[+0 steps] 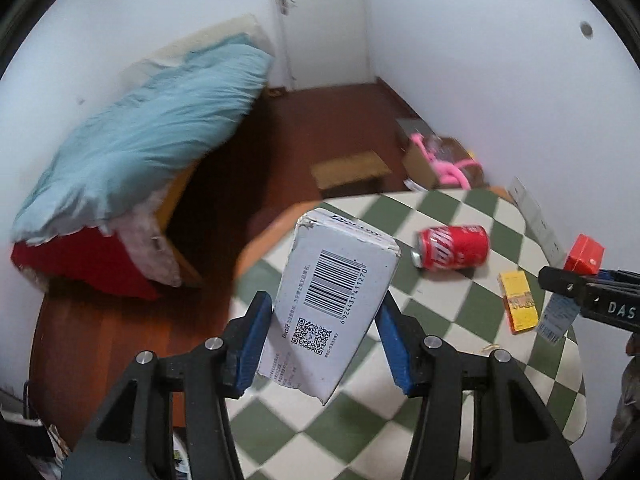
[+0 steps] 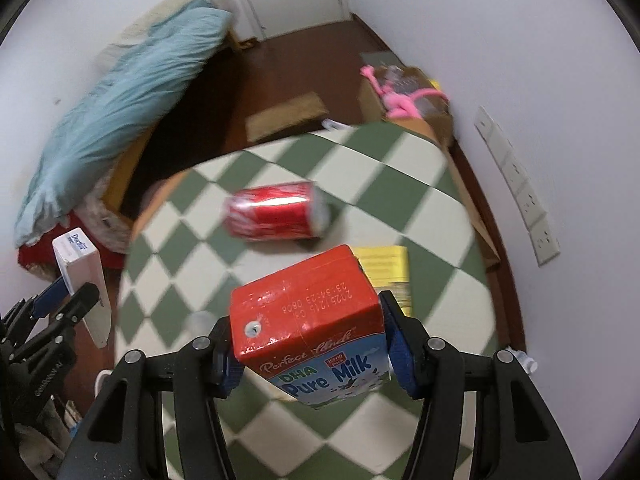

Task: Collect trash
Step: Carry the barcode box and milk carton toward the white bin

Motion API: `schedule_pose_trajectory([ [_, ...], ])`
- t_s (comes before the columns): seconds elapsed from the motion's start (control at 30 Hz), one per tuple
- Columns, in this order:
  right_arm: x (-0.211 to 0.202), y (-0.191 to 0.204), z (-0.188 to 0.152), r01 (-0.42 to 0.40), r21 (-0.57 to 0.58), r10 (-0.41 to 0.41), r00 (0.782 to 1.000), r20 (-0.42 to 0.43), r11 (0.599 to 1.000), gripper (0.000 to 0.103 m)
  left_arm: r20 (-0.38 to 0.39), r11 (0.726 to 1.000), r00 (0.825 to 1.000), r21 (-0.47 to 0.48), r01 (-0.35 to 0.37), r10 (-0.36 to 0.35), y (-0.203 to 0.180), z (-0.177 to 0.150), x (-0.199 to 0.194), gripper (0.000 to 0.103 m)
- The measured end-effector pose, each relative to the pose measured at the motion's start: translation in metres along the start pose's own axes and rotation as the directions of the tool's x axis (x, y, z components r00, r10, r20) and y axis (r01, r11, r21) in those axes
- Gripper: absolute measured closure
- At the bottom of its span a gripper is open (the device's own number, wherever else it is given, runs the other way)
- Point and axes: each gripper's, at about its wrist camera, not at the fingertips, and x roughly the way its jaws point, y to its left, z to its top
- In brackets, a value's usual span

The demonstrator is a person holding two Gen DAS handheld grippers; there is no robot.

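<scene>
The left tool (image 1: 324, 336) clamps a flat white cardboard box (image 1: 328, 304) printed with a barcode between its blue pads, lifted above the edge of the green-and-cream chequered worktop (image 1: 420, 400). The right tool (image 2: 310, 354) grips a red-topped milk carton (image 2: 308, 324) with a glossy blue-and-white label, held tilted over the same cloth. On the worktop lie a shiny red drinks can (image 2: 276, 210) on its side and a small yellow packet (image 2: 386, 268) just beside the carton. A rumpled pale-blue quilt (image 1: 140, 132) covers the bed beyond.
</scene>
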Motion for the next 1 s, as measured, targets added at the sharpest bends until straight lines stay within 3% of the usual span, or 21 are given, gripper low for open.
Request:
schedule_pose_trajectory([
  [0.3, -0.034, 0.128, -0.018, -0.138, -0.125, 0.144, 0.989, 0.042, 0.982, 0.042, 0.066, 0.981, 0.989, -0.151, -0.119, 0.130, 0.128, -0.040, -0.073, 0.053],
  [0.47, -0.038, 0.222, -0.047, -0.238, -0.218, 0.244, 0.970, 0.000, 0.946, 0.042, 0.025, 0.949, 0.979, -0.251, -0.189, 0.201, 0.210, -0.083, -0.094, 0.053],
  [0.57, -0.032, 0.285, -0.074, -0.299, -0.274, 0.297, 0.954, -0.052, 0.914, 0.042, -0.032, 0.919, 0.978, -0.337, -0.204, 0.205, 0.260, -0.117, -0.094, 0.053],
  [0.67, -0.016, 0.345, -0.110, -0.356, -0.324, 0.333, 0.934, -0.127, 0.877, 0.042, -0.116, 0.873, 0.980, -0.446, -0.197, 0.163, 0.312, -0.162, -0.079, 0.053],
  [0.83, 0.031, 0.434, -0.180, -0.409, -0.390, 0.319, 0.907, -0.275, 0.825, 0.042, -0.245, 0.758, 0.968, -0.619, -0.203, 0.059, 0.385, -0.244, -0.035, 0.053],
  [0.93, 0.071, 0.473, -0.221, -0.426, -0.403, 0.285, 0.886, -0.365, 0.810, 0.042, -0.305, 0.688, 0.951, -0.701, -0.187, -0.052, 0.417, -0.288, 0.005, 0.053],
  [1.0, 0.099, 0.495, -0.246, -0.434, -0.400, 0.259, 0.870, -0.421, 0.807, 0.042, -0.307, 0.664, 0.943, -0.733, -0.147, -0.130, 0.427, -0.304, 0.025, 0.051],
])
